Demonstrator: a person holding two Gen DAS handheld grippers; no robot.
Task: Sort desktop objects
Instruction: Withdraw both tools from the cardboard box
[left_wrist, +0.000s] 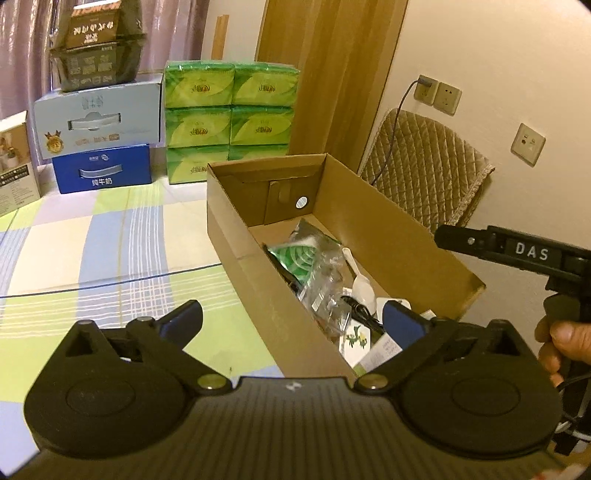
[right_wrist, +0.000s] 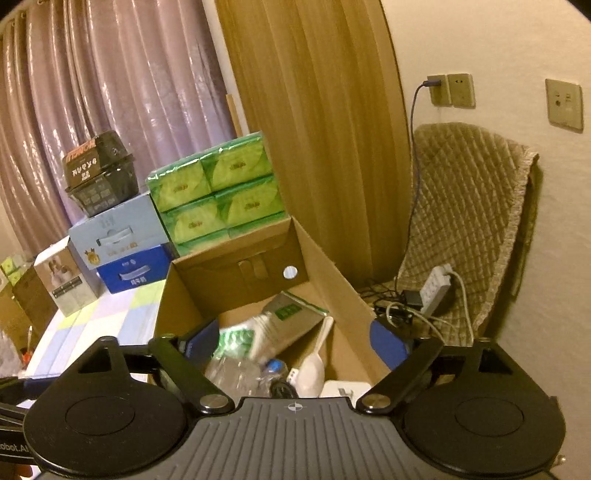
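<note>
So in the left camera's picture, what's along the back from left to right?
White carton → stacked blue milk boxes with a dark package on top → green tissue packs → open cardboard box → quilted cushion → wall sockets.

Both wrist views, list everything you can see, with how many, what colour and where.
cardboard box: one, brown, open, on the checked cloth
white scoop: one, inside the box
green-printed packet: one, inside the box
black cable: one, inside the box
tissue packs: stacked block, green, behind the box
milk cartons: two, pale blue on dark blue, left of the tissues
dark package: one, on top of the cartons
quilted cover: one, tan, against the wall
power strip: one, white, below the cover
left gripper: open, beside the box
right gripper: open, over the box
</note>
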